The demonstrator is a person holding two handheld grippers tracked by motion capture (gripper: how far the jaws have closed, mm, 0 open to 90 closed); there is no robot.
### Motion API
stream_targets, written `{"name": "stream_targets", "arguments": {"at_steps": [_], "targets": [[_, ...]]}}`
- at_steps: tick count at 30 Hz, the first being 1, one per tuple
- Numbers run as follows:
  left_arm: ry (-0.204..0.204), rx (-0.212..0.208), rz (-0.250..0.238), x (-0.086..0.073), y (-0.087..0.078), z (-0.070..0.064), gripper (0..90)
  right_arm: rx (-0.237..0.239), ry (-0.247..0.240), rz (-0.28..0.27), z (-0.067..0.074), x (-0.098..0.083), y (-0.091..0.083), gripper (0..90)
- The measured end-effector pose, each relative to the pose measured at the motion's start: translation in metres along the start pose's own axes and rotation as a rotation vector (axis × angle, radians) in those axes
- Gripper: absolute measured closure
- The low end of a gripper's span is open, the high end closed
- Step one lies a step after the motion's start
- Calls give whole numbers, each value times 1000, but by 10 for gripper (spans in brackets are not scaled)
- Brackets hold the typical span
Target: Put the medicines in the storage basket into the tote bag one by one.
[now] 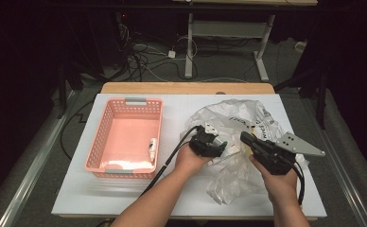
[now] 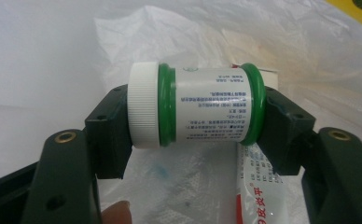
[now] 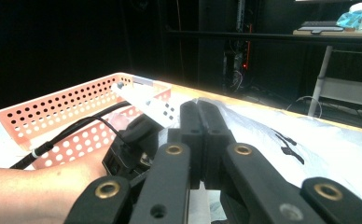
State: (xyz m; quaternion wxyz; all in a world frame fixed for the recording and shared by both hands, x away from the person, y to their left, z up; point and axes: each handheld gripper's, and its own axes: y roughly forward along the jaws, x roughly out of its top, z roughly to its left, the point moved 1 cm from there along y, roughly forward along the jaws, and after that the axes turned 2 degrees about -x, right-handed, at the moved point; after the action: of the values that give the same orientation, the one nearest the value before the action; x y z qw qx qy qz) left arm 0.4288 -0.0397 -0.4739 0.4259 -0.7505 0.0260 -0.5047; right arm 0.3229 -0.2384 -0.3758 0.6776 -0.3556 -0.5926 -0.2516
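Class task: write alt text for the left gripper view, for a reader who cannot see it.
A small green-and-white bottle with a white cap lies sideways, clamped end to end between the left gripper's two black fingers. Behind it is a crumpled clear plastic bag.

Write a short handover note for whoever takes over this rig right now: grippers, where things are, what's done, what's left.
Left gripper: shut on the green bottle with the white cap, held end to end, over the plastic bag.
Right gripper: jaws shut, apparently nothing between them, resting on the bag's right side.
Pink basket: left of the bag; a small white tube already lies in it.
A red-and-white tube lies on the bag.
Likely left: carry the bottle to the basket, then clear what remains in the bag.
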Motion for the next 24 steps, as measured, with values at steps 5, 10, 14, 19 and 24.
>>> {"name": "stream_targets", "arguments": {"at_steps": [5,10,14,19,24], "targets": [[-6,-7,13,-1,3,0,347,0,3,1,0,0,1,900],[15,-21,12,-1,-2,-2,291,-1,2,2,-1,-1,1,900],[5,-40,-5,2,-10,-5,242,0,4,0,-1,-1,0,900],[-2,-73,9,0,-22,-11,150,-5,10,-3,-2,0,-1,900],[14,-119,18,-8,-37,-25,37,-7,9,-9,-2,1,-3,900]]}}
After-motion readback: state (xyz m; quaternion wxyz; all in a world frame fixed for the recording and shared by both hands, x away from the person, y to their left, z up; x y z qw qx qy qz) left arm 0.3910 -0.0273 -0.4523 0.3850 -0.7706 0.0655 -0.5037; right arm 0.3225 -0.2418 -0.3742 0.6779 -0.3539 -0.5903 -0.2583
